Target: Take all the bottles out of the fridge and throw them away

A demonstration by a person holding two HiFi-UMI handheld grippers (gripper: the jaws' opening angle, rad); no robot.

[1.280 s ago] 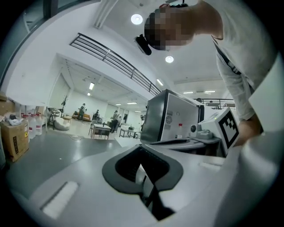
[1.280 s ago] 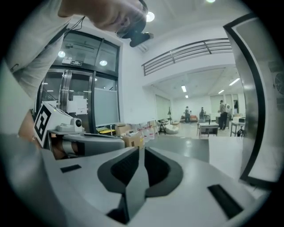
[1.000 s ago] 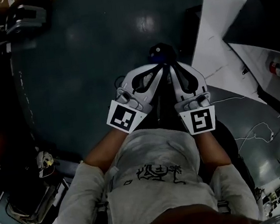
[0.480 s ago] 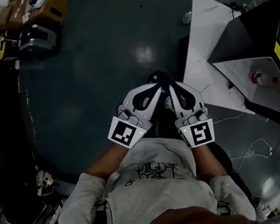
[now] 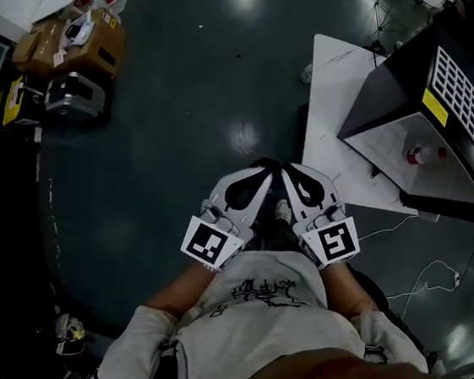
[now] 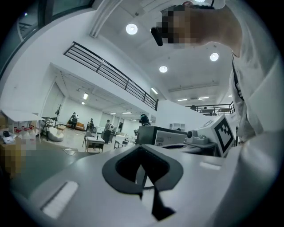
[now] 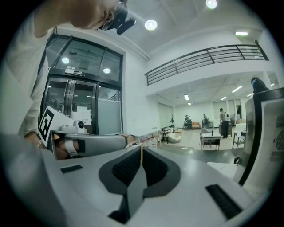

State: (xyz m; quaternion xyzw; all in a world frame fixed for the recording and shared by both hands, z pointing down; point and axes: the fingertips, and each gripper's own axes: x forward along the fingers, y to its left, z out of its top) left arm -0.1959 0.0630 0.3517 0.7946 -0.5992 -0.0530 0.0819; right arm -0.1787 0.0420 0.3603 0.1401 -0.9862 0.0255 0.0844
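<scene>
Both hands tucked at chest, well left of fridge (image 5: 388, 82). Left gripper (image 5: 260, 167) and right gripper (image 5: 290, 168) side by side, pointing level, tips almost meeting. Left jaws pressed together, empty. Right jaws just been closing, pads together, nothing between. Hands hidden behind marker cubes. Bottle (image 5: 421, 155) small, dim: pale body, red cap, lying on white surface within fridge's dark frame; label unreadable.
</scene>
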